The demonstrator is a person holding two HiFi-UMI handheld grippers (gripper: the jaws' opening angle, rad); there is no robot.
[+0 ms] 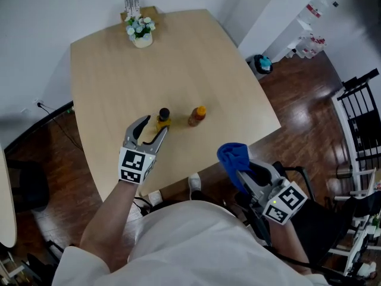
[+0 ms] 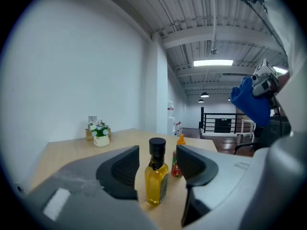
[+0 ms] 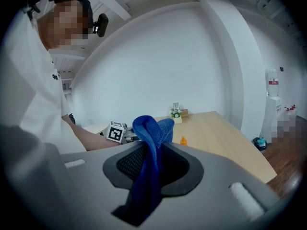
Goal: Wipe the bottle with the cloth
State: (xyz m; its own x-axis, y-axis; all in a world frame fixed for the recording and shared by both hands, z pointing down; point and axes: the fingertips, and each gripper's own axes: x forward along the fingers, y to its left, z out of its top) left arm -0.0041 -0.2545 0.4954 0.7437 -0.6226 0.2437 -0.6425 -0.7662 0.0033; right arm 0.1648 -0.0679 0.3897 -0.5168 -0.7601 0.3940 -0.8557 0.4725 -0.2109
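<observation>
Bottle (image 1: 163, 119): a small oil bottle with yellow contents and a black cap. It stands upright on the table (image 1: 196, 58), nearer the near edge than the far one and about midway between the left and right edges.

My left gripper (image 1: 153, 126) reaches in from the near edge. Its jaws are spread wide, one on each side of the bottle. In the left gripper view a gap shows between each pad and the glass (image 2: 156, 174), so nothing is clamped.

A second bottle (image 1: 197, 115), red-labelled with an orange cap, stands just to the right of the first. The two are close but not touching. In the left gripper view it sits behind the right-hand jaw.

My right gripper (image 1: 241, 171) hangs beyond the near edge, off the table and close to the near right corner. Its jaws are clamped on the blue cloth (image 3: 149, 143). One fold bunches up above the pads and the rest trails down between them. In the head view the cloth (image 1: 233, 155) is well apart from both bottles.

A white pot of flowers (image 1: 141, 31) stands at the far left corner, and a small card holder (image 1: 132, 6) is just behind it at the far edge.

Dark wooden floor (image 1: 297, 100) shows past the right edge of the table.
</observation>
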